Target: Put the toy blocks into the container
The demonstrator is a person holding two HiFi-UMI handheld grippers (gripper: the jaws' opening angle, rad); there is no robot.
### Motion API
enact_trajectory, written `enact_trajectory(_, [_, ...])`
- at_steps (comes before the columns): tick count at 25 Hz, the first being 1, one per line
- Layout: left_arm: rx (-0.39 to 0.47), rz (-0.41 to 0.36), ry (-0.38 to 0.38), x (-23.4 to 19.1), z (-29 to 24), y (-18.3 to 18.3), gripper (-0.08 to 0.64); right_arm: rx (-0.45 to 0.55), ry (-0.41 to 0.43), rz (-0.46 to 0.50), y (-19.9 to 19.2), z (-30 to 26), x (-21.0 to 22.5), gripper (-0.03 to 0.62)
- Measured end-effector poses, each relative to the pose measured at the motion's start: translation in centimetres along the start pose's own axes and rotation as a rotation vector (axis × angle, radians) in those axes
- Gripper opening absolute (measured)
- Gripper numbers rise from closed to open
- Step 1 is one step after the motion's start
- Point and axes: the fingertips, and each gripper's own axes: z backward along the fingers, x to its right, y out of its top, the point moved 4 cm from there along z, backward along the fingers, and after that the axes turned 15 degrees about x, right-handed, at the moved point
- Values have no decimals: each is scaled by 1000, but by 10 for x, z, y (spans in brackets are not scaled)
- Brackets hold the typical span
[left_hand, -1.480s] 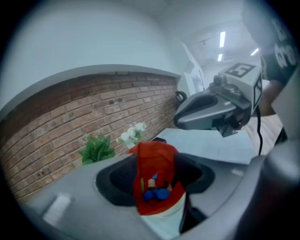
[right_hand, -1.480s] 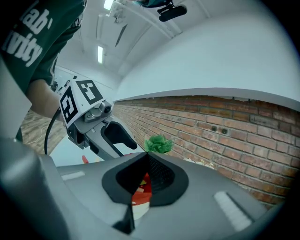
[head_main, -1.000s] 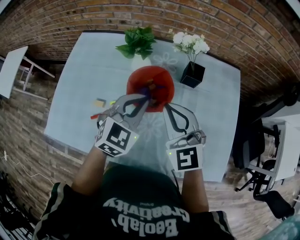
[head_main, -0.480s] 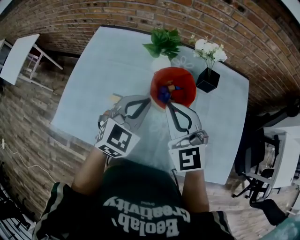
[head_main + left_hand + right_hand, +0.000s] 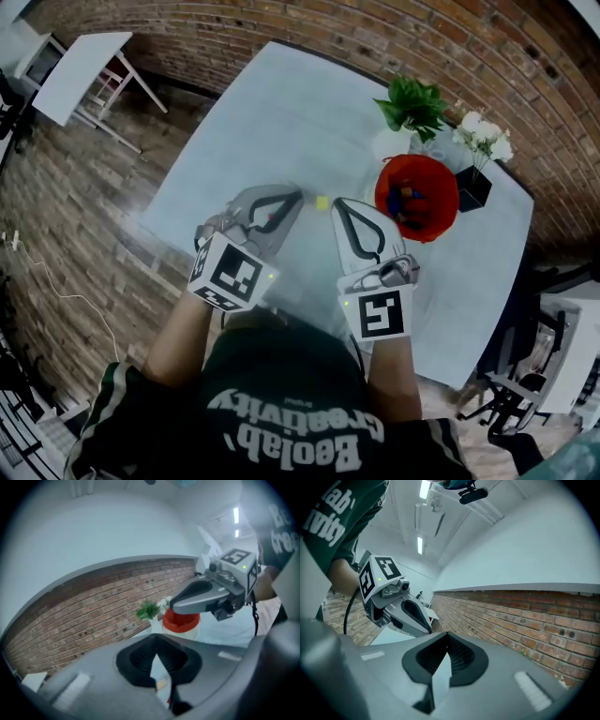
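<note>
Grippers: two grey two-jaw ones, each with one marker cube. The left gripper (image 5: pixel 297 195) and right gripper (image 5: pixel 338 202) were held side by side over the worktop, tips near each other.
Left gripper state: jaws pressed together, nothing between them.
Right gripper state: jaws met at the tips, likewise empty.
Worktop: one pale grey rectangular worktop (image 5: pixel 253 122).
Container: one round red container (image 5: pixel 424 232) stood on the worktop, to the right of the right gripper and apart from both.
Loose blocks: one small yellow toy block (image 5: pixel 322 202) lay on the worktop between the two gripper tips.
Blocks inside: a few lay in the container, one blue block (image 5: pixel 406 199) among them; their number could not be told.
Plants: one green leafy plant in a white pot (image 5: pixel 412 105) and one bunch of white flowers in a black square vase (image 5: pixel 473 187), both just behind the container.
Side table: one white side table (image 5: pixel 84 58) on the brick floor.
</note>
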Motion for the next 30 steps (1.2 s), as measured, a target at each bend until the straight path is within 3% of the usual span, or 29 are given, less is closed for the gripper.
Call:
enact_trajectory(9, [-26,10,19,-18,26,-17,2,4,55,13,3,-32,-18,6])
enact_trajectory(12, [-66,3,-39,-15,20,-32,2,-6,54,15,0,-34,-16,6])
enact_trajectory(15, [-193,-20,-188,0,9,-76,5,-24,50,23,-4,-32,-14,6])
enact_trajectory(18, [-352,-22,-310,12,-3,-134,120,-48,32,31,-10,-28,-9,6])
enact_trajectory(23, [-547,-43,-434,29,-10,-216,152,-98,-11,40,-21,-14,2,6])
enact_trajectory(30, [-668,-66,-508,42,-26,-273,146,-170,-53,39,-34,2,10,6])
